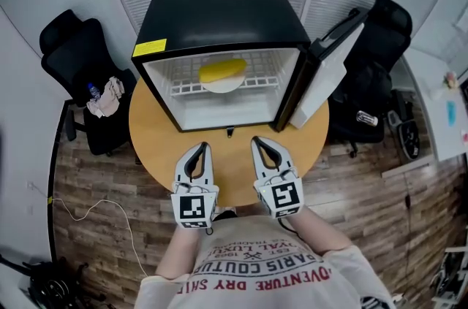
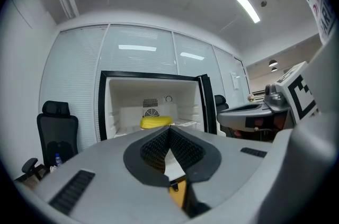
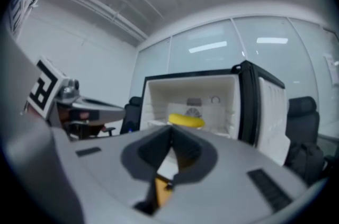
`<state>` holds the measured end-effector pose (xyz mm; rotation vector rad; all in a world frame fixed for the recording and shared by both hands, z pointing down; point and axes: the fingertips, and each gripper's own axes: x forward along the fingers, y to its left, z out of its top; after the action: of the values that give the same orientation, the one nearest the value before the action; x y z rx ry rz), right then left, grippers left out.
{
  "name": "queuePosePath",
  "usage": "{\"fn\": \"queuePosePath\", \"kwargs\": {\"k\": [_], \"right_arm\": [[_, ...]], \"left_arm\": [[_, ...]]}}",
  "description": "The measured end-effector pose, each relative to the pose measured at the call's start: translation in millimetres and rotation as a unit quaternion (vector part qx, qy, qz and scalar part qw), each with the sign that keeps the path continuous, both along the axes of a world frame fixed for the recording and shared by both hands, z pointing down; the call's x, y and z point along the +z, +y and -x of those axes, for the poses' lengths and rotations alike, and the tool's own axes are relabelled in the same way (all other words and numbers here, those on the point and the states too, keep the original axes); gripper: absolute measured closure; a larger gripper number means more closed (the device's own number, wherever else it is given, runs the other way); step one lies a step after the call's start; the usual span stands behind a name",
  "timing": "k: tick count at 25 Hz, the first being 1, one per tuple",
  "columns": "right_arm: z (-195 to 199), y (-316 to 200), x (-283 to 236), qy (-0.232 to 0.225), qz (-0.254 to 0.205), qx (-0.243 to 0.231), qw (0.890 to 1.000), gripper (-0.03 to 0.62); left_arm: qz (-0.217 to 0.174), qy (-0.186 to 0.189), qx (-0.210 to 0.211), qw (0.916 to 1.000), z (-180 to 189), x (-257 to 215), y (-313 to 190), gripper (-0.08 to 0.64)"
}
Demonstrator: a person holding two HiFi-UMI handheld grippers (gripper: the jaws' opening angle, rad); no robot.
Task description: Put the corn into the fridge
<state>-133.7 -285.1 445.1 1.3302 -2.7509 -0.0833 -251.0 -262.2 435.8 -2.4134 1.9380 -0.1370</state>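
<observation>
L tongs (image 1: 205, 146), R tongs (image 1: 255, 141) closed by table (image 1: 157, 132) edge; corn (image 1: 223, 69) in open fridge (image 1: 219, 8)

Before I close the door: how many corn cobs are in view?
1. The corn lies on a plate on the fridge shelf. None shows on the table; the door may hide others.

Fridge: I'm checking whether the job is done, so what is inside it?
Inside the fridge, the corn lies on a white plate on the wire shelf. Below the shelf looks bare. The part of the shelf under the plate is covered.
</observation>
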Motion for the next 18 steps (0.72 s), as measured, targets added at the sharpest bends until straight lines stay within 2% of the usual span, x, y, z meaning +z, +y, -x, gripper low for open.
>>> {"fn": "queuePosePath", "kwargs": {"k": [18], "right_arm": [[1,-16,-2,0.008,0.001,-0.002,1.0,0.565]], "left_arm": [[0.001,-0.009,0.012,0.9999,-8,-3,-20,0.526]]}}
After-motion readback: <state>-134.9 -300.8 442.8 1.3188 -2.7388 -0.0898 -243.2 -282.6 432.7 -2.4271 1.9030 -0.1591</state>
